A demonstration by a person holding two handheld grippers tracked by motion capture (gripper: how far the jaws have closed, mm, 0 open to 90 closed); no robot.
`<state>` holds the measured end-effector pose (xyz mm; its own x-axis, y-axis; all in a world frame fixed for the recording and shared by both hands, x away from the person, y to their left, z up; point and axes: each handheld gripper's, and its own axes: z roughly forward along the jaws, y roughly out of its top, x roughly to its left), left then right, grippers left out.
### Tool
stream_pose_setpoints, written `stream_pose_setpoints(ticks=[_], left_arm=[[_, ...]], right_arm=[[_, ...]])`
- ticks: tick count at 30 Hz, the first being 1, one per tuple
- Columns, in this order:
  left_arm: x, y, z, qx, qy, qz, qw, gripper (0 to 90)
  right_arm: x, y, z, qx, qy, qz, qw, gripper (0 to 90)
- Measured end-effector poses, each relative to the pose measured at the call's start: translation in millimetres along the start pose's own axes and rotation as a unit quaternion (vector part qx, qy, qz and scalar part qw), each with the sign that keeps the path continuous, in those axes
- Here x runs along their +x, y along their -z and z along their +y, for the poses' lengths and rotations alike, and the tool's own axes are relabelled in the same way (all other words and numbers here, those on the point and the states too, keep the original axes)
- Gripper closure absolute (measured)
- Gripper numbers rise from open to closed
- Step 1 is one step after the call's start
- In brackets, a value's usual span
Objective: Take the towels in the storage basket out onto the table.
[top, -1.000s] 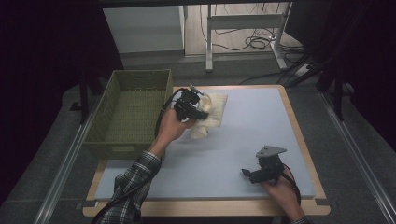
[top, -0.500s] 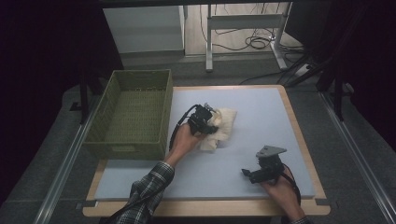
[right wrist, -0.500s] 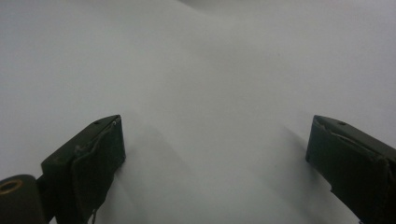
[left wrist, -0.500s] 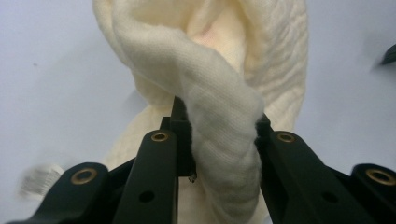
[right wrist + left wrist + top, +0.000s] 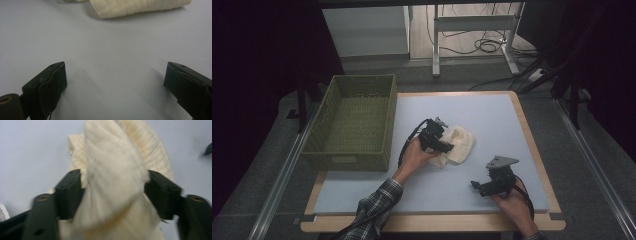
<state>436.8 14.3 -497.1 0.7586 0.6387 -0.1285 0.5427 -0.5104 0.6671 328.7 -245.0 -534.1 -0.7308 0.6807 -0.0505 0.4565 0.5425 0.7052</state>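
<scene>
Between my left gripper's (image 5: 113, 192) jaws, which have just been opening, a fold of the cream knit cloth (image 5: 117, 170) bulges, its pads barely brushing it. I judge it light, soft and floppy, best pinched at a thick fold. Blur hides real contact. My right gripper (image 5: 115, 82) stands wide open, empty, the cloth well beyond.

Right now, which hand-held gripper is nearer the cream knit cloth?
Left. The left hand-held gripper straddles the cream knit cloth, its jaws just opened with a fold between them. The right hand-held gripper sits apart, nearer the person, jaws open.
</scene>
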Motion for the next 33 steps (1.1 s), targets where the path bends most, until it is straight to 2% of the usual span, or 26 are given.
stream_pose_setpoints(ticks=[3, 7, 10, 13, 15, 18, 22, 25, 29, 31, 33], left_arm=[[-2.7, 10.9, -0.4, -0.004, -0.011, 0.003, 0.9999, 23.2], [-3.9, 27.9, -5.2, -0.020, -0.013, 0.014, 0.9996, 22.8], [-1.3, 40.7, -12.0, -0.033, -0.006, 0.018, 0.9993, 26.7], [0.1, 49.3, -21.0, -0.037, -0.004, 0.026, 0.9990, 32.8], [0.0, 52.0, -27.6, -0.039, -0.005, 0.024, 0.9989, 36.0], [-1.7, 53.6, -38.9, -0.038, -0.012, 0.027, 0.9988, 41.7], [-6.2, 51.8, -56.9, -0.041, -0.017, 0.039, 0.9983, 45.5], [-7.9, 47.6, -70.7, -0.043, -0.013, 0.042, 0.9981, 45.4], [-8.9, 38.3, -85.1, -0.042, -0.014, 0.061, 0.9971, 44.0], [-7.7, 34.0, -89.0, -0.048, -0.013, 0.079, 0.9956, 37.2], [-5.2, 30.5, -91.1, -0.054, -0.009, 0.087, 0.9947, 31.9]], right_arm=[[-0.1, -0.1, 0.0, 0.000, 0.000, 0.000, 1.0000, 4.7], [-0.2, 0.0, 0.1, 0.001, 0.000, 0.001, 1.0000, 4.7], [-0.4, 0.0, 0.2, 0.001, 0.000, 0.001, 1.0000, 4.8], [-0.8, 0.4, 0.3, 0.000, -0.002, 0.004, 1.0000, 6.3], [-1.5, 2.1, -0.1, -0.005, -0.009, -0.001, 0.9999, 13.0], [-3.1, 7.0, 0.1, -0.009, -0.012, -0.002, 0.9999, 29.3], [-5.3, 10.2, 6.2, -0.020, -0.033, 0.033, 0.9987, 44.4], [-3.9, 10.4, 15.9, -0.028, -0.018, 0.045, 0.9984, 54.4], [-3.8, 3.9, 29.9, -0.032, -0.006, 0.060, 0.9976, 61.2], [-2.8, -2.4, 36.9, -0.032, 0.001, 0.068, 0.9972, 62.3], [-0.8, -8.9, 44.0, -0.032, 0.008, 0.069, 0.9971, 62.9]])
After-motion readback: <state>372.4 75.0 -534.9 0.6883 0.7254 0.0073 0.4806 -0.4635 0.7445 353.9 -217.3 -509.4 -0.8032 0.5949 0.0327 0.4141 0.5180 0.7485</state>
